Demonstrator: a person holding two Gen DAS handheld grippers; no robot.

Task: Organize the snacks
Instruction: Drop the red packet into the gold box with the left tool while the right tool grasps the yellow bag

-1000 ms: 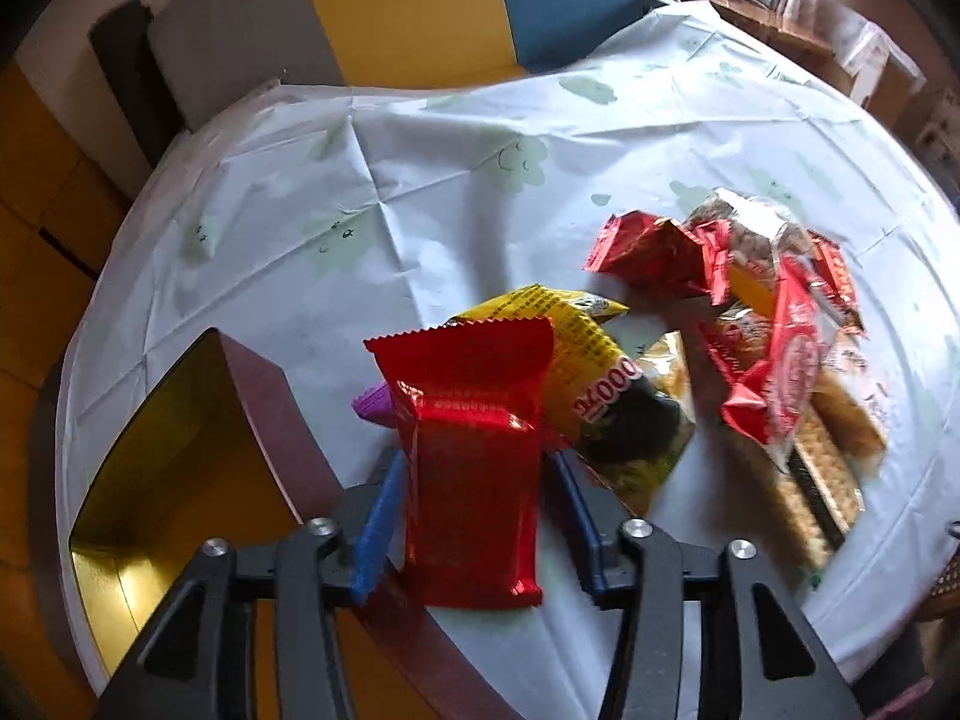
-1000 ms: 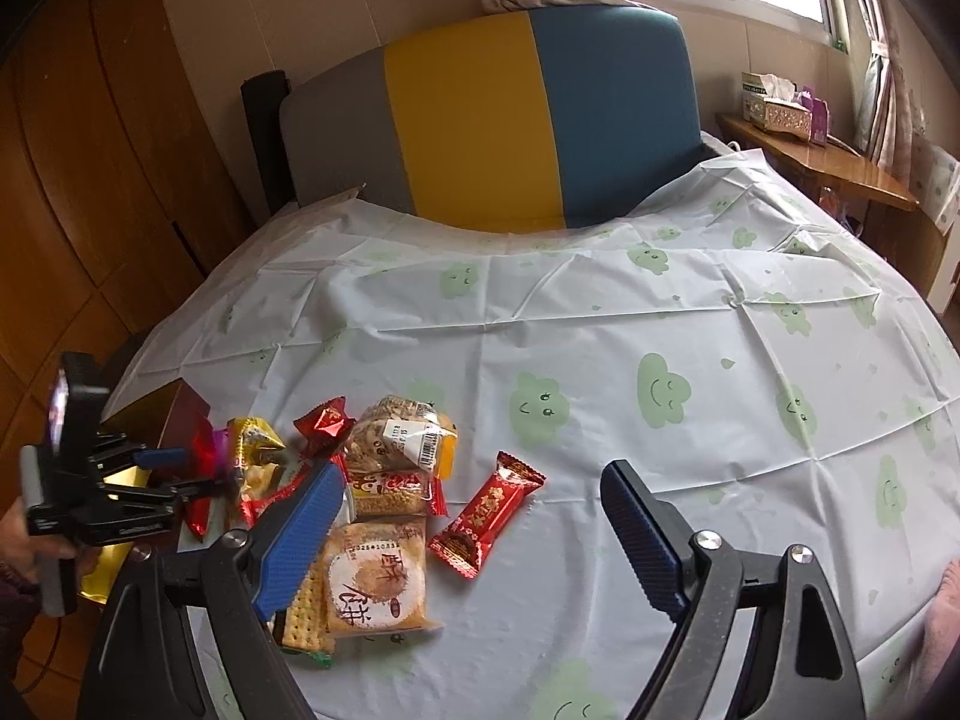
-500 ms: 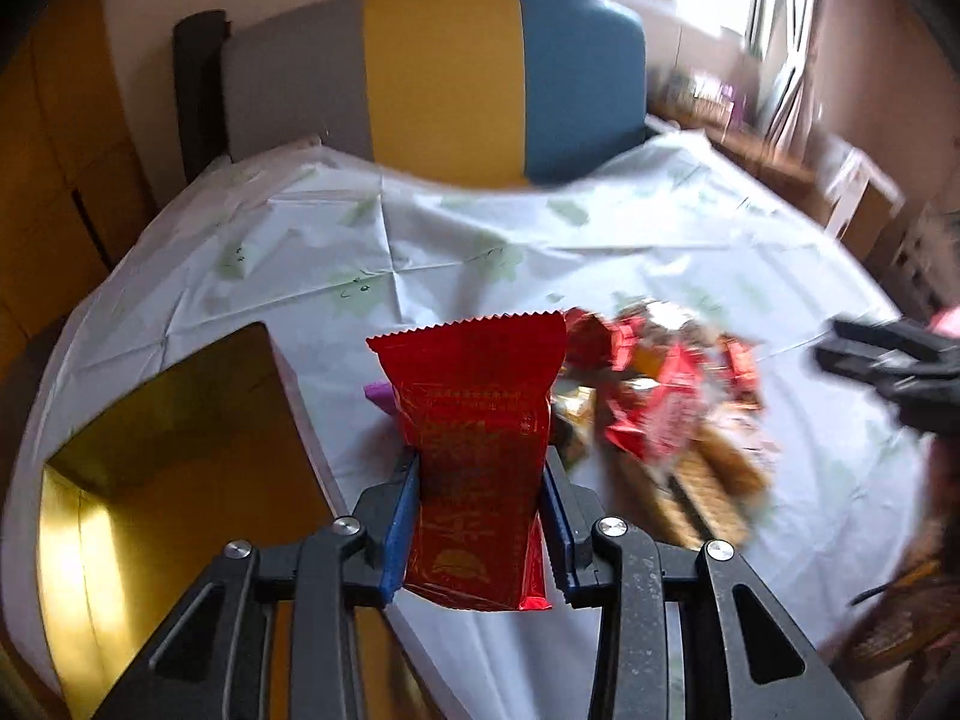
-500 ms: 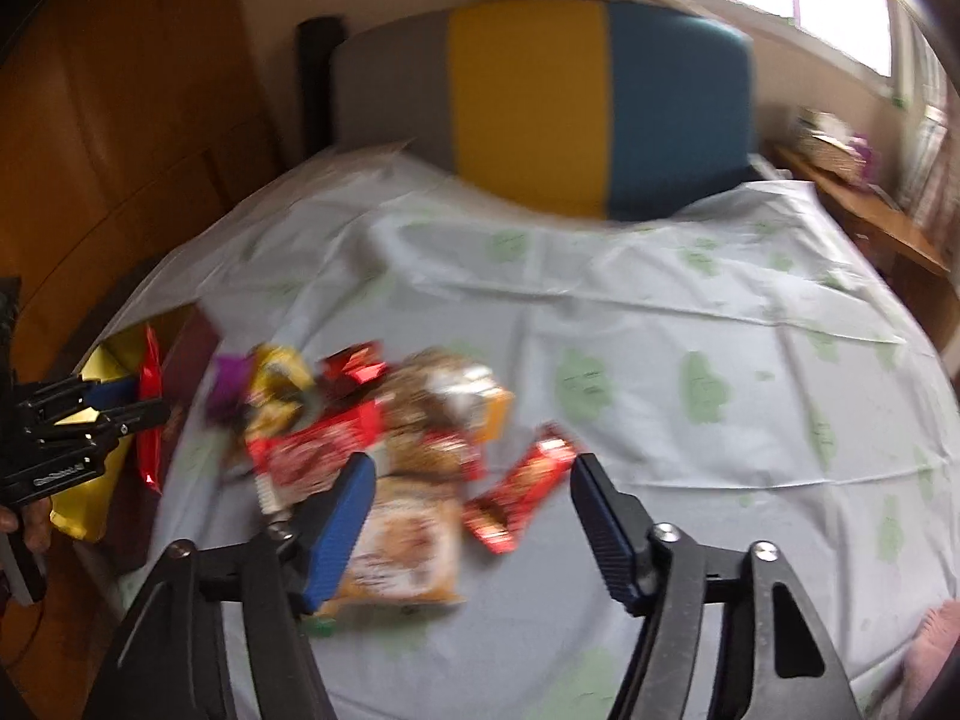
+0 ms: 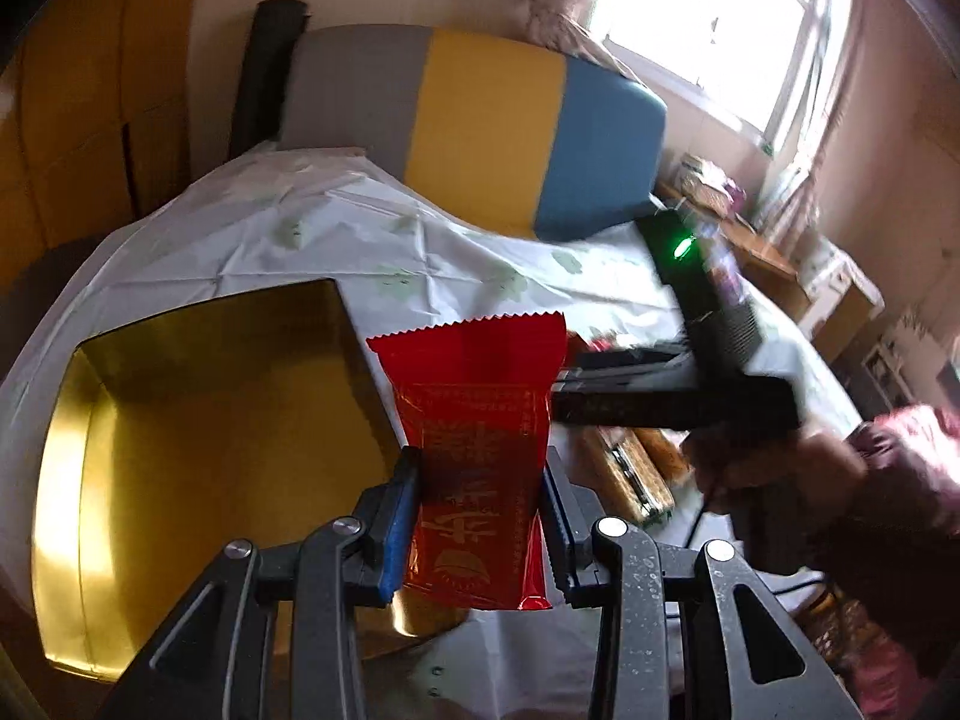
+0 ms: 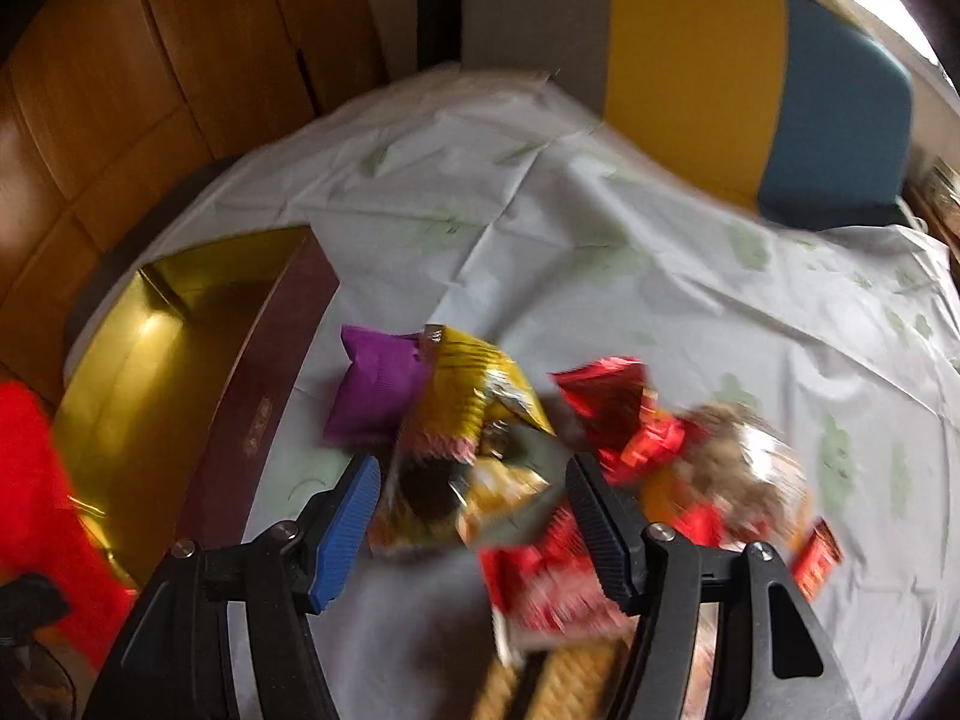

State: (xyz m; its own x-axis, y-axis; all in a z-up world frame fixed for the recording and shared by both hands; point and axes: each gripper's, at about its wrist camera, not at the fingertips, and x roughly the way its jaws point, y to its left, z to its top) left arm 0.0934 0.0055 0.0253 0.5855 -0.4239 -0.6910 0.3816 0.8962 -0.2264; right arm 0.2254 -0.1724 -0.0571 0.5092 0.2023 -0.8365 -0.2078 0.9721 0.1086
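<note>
Left gripper point(image 5: 480, 531) clamped on red packet point(image 5: 474, 420), lifted off the worktop point(image 6: 600, 252), now held beside the gold box point(image 5: 198, 420): drop pending. Right gripper point(image 6: 474, 522) narrowed but unclamped, brought over the snack pile point(image 6: 480, 420).

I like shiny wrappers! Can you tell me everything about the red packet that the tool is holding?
The red packet is a flat, glossy foil-like snack wrapper with a zigzag top edge and gold printing on its front. It stands upright, its top free in the air. The left tool is shut on its lower half, one blue pad pressing each side. It is lifted off the table, in front of the gold-lined box and not in it. In the right wrist view it is only a red blur at the left edge.
</note>
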